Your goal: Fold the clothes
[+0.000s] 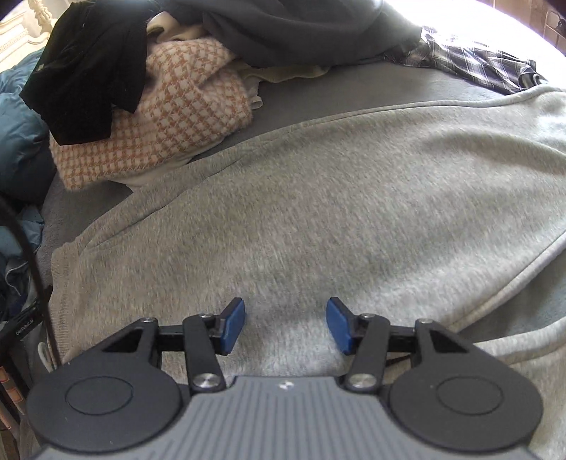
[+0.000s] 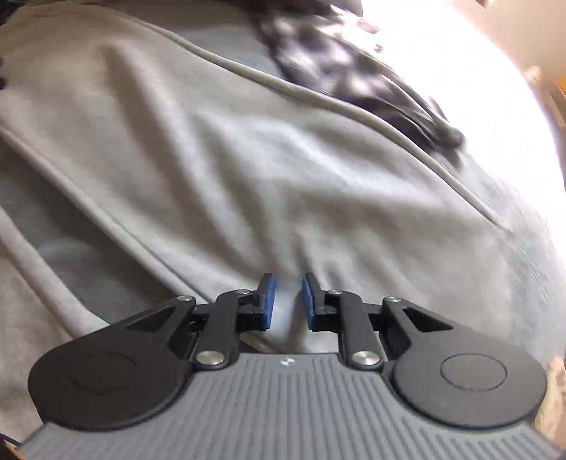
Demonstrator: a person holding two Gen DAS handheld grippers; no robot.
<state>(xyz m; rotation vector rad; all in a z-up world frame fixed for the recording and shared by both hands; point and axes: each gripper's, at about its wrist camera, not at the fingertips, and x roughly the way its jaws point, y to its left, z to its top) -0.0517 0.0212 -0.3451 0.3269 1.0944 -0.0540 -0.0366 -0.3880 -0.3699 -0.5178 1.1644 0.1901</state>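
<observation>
The light grey fleece sweatshirt (image 1: pixel 336 198) lies spread across the dark grey bed cover (image 1: pixel 318 95), filling the centre and right of the left wrist view; its ribbed cuff or hem sits at the lower left of that frame and a raised seam runs along its upper edge. In the right wrist view the same garment (image 2: pixel 219 170) fills the frame, with creases fanning out from the lower centre.

The right tongs (image 2: pixel 286 300) are nearly closed, and a ridge of grey fleece stands between the blue pads (image 2: pixel 269 300); the creases converging there suggest a pinch, though this view is blurred. The left tongs (image 1: pixel 286 323) are wide apart over the cloth and hold nothing.

To do this fold well, the left tongs probably need to drop and take an edge through both layers, level with the right grip, so that the fold line comes out straight. Lifting low and drawing the cloth over evenly should keep those creases from setting in.

Further out, a pink-and-white houndstooth knit (image 1: pixel 159 116) lies at the upper left under a black garment (image 1: pixel 88 67), a dark grey garment (image 1: pixel 300 32) is heaped at the top, and a blue plaid shirt (image 1: pixel 474 63) sits at the upper right, close to the sweatshirt's edge, so the fold could drag it.
</observation>
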